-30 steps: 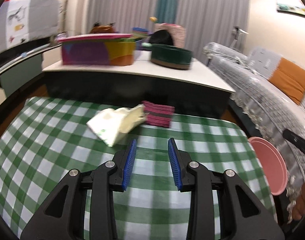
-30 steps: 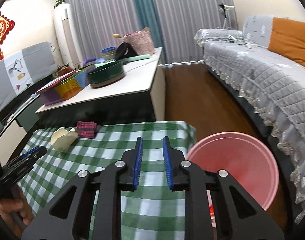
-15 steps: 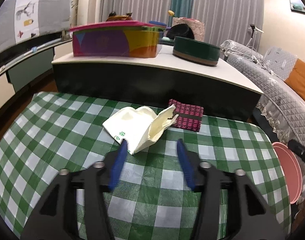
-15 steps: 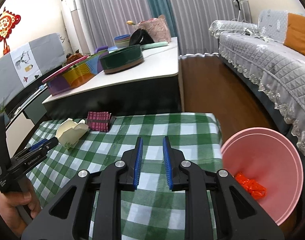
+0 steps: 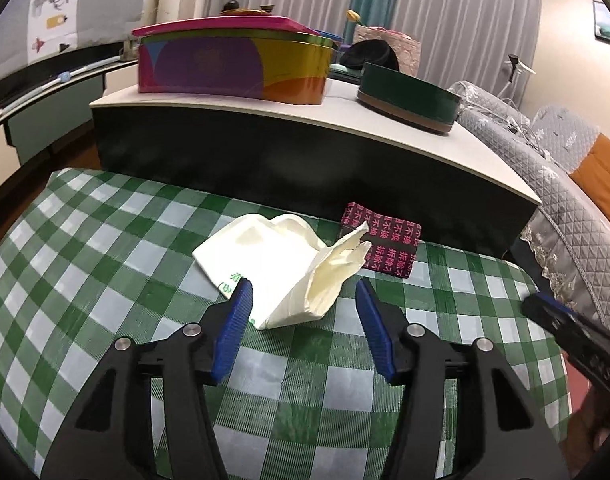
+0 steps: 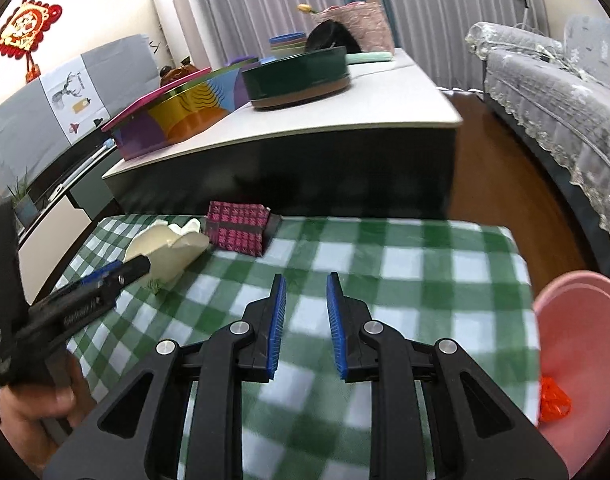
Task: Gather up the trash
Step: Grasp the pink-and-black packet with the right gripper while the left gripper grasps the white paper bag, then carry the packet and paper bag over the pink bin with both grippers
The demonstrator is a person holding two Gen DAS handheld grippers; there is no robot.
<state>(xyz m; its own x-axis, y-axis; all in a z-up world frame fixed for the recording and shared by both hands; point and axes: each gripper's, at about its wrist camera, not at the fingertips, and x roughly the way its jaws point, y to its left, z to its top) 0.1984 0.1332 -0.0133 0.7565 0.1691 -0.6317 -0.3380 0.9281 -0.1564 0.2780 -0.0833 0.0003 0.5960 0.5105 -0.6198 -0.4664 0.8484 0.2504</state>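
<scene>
**A:** Green-checked table (image 5: 105,264) fills most of the shot, with a pink bin (image 6: 577,344) off its right edge, something orange inside.

**B:** And the trash?

**A:** Crumpled cream paper bag (image 5: 289,264), green print, lying at the far side just left of a magenta patterned packet (image 5: 385,244). Left gripper (image 5: 303,304) is spread wide, near end of the bag between its pads, nothing gripped. Right gripper (image 6: 303,312) is partly open, holding nothing.

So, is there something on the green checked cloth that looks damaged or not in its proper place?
Yes. A cream paper box lies crushed and torn open on the green checked cloth, touching a small red patterned packet. The open left gripper is at its near edge. Nothing looks spilled.
</scene>
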